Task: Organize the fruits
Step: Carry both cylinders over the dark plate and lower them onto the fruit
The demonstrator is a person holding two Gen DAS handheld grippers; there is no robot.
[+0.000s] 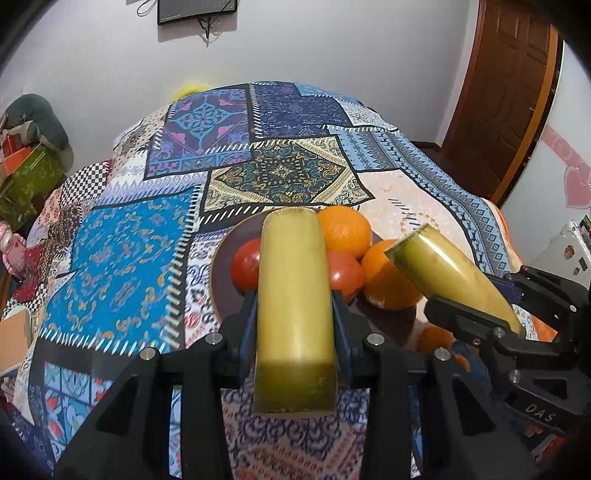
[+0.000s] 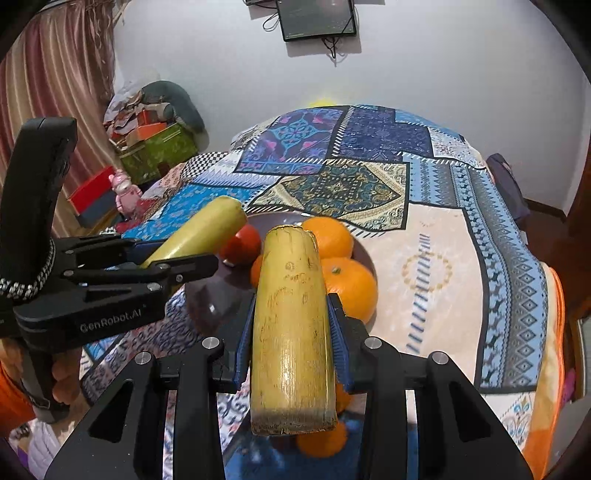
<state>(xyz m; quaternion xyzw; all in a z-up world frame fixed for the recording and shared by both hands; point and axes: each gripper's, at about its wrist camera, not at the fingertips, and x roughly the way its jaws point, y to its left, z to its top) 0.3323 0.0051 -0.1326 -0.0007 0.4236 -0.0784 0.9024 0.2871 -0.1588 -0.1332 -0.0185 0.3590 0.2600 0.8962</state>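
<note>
1. Left wrist view: the left tool (image 1: pixel 295 321) is clamped on a yellow-green cane piece (image 1: pixel 293 295) at lower centre of the frame, its blue pads (image 1: pixel 341 325) pressed against both sides. The piece stands nearly upright in the picture, its cut ends at top and bottom. Behind it, at centre, a dark plate (image 1: pixel 221 266) lies on a patchwork-covered bed (image 1: pixel 122 236) and carries two oranges (image 1: pixel 345 230) and two red fruits (image 1: pixel 245 267). At right of the frame the right tool (image 1: pixel 476 306) grips a second cane piece (image 1: pixel 443 266), tilted with its cut end toward upper left, in front of the plate's right side. A smaller orange (image 1: pixel 436 338) shows low beneath that tool. A wooden door (image 1: pixel 502 96) fills the upper right, and a wall screen (image 1: pixel 195 9) hangs at top.

2. Right wrist view: the right tool (image 2: pixel 293 343) holds its cane piece (image 2: pixel 291 332) firmly at lower centre, blue pads (image 2: pixel 338 332) tight on either side, the scuffed skin facing the camera. The plate (image 2: pixel 218 295) sits just behind, with oranges (image 2: pixel 349 284) at right and a red fruit (image 2: pixel 242 243) at left. At left of the frame the left tool (image 2: pixel 173 258) grips the other cane piece (image 2: pixel 205 230), which slants toward the upper right over the plate's left edge. Another orange (image 2: pixel 321 441) lies at bottom centre under the held piece. A curtain (image 2: pixel 55 74) hangs at upper left.
</note>
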